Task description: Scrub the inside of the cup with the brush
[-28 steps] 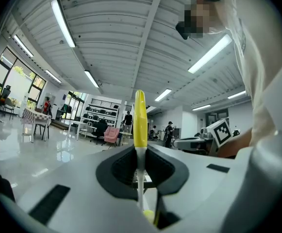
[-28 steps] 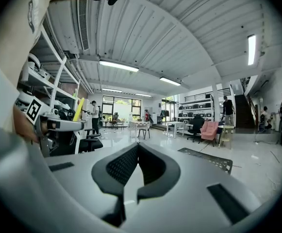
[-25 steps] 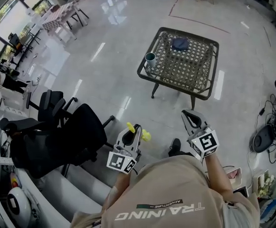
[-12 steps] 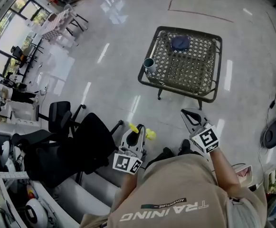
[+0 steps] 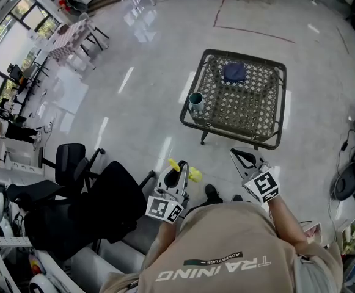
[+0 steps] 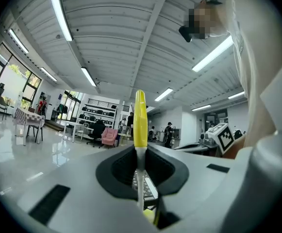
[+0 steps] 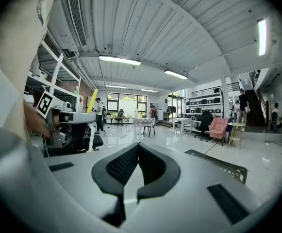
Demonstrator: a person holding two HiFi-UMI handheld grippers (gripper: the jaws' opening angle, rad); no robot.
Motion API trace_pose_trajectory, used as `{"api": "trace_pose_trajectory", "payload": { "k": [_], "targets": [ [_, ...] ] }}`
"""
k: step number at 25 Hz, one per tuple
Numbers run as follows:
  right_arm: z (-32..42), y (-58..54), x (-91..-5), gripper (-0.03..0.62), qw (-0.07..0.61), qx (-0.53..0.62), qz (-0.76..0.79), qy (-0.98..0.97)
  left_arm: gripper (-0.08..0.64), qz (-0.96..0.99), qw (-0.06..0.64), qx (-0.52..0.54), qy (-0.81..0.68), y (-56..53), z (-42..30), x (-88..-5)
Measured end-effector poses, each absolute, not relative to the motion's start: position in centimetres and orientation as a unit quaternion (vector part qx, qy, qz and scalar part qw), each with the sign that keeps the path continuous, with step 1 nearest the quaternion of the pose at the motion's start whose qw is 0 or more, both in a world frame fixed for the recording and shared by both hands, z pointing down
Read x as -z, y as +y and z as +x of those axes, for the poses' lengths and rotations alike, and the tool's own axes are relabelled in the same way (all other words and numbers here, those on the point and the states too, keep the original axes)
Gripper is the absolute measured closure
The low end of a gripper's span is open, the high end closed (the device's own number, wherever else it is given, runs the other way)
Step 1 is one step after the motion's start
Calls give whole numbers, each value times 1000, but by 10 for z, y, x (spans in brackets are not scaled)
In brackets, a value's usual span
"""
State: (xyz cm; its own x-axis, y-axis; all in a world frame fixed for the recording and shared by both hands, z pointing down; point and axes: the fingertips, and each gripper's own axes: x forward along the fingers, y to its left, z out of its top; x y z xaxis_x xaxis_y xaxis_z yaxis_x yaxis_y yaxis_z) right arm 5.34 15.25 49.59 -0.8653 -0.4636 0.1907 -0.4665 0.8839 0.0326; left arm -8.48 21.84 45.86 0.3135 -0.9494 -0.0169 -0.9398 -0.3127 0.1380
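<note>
A teal cup (image 5: 196, 101) stands near the left corner of a low wicker table (image 5: 269, 118) ahead of me. My left gripper (image 5: 179, 174) is shut on a yellow brush (image 5: 193, 174), whose yellow handle (image 6: 140, 118) sticks up between the jaws in the left gripper view. My right gripper (image 5: 245, 158) is shut with nothing in it; its tips (image 7: 137, 146) meet in the right gripper view. Both grippers are held close to my body, well short of the table and the cup.
A dark blue thing (image 5: 234, 72) lies at the table's far side. Black office chairs (image 5: 98, 191) stand at my left. Cables and a round device (image 5: 343, 179) lie on the floor at the right. Shiny floor separates me from the table.
The table and cup have come slightly nearer and lower in the head view as I step forward. Both grippers keep the same pose, the left still shut on the brush.
</note>
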Motion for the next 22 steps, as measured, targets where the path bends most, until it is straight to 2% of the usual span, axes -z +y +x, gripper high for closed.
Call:
{"api": "trace_pose_trajectory", "payload": {
  "k": [6, 12, 17, 22],
  "targets": [
    [4, 127, -479, 576, 96, 21, 251, -963, 518, 813, 28, 69, -578, 190, -137, -442],
    [-36, 113, -492, 576, 107, 29, 253, -961, 518, 813, 44, 68, -577, 172, -176, -454],
    [-43, 86, -495, 577, 128, 32, 253, -958, 518, 818, 57, 45, -571, 146, -184, -467],
    [-33, 36, -500, 577, 118, 10, 269, -956, 518, 817, 71, 58, -569, 101, -183, -469]
  ]
}}
